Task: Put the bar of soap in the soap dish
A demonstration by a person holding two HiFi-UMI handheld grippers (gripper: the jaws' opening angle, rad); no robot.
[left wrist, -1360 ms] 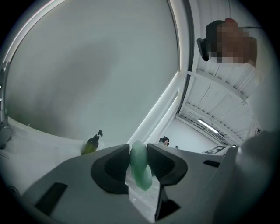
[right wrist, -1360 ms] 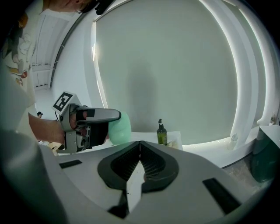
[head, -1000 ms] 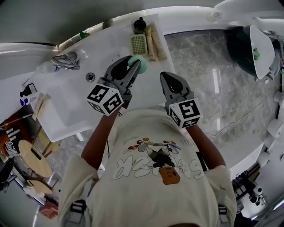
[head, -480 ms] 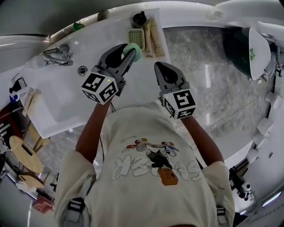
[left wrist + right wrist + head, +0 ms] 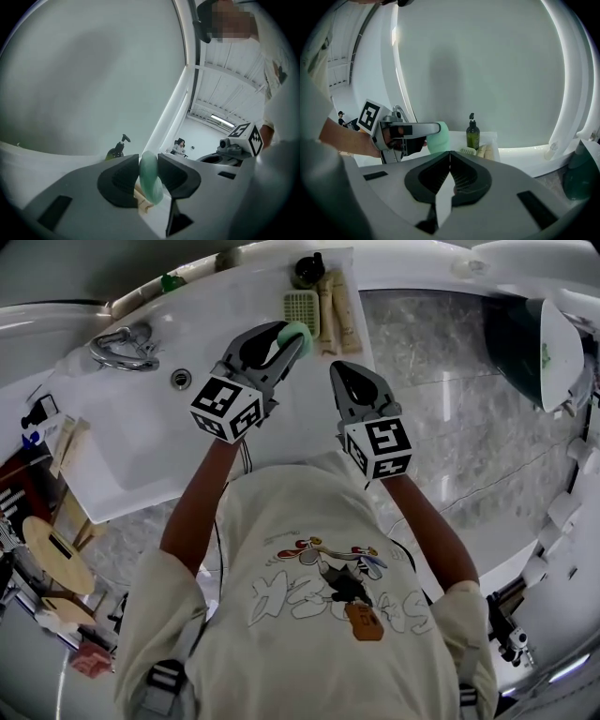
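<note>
- While it is clamped between the two jaws of the left gripper (image 5: 284, 341), the bar of soap (image 5: 296, 334) is in the air over the white washbasin top (image 5: 141, 442). It is pale green and rounded.
- In the left gripper view the soap (image 5: 151, 182) stands on its edge between the dark pads (image 5: 123, 179), and both pads press on its flat sides.
- The soap dish (image 5: 301, 307) is a pale green slotted tray at the back of the top. In the head view the soap is just in front of its near edge, but I cannot tell if they touch.
- Two beige tubes (image 5: 336, 301) lie just beside the dish on the right, and a dark pump bottle (image 5: 307, 268) stands behind it.
- The right gripper (image 5: 339, 369) is beside the left one, apart from it, over the right edge of the top. In its own view the jaws are pressed together with nothing between them (image 5: 450, 161).
- A chrome tap (image 5: 122, 343) and a round drain (image 5: 181, 379) are well to the left of the soap.
</note>
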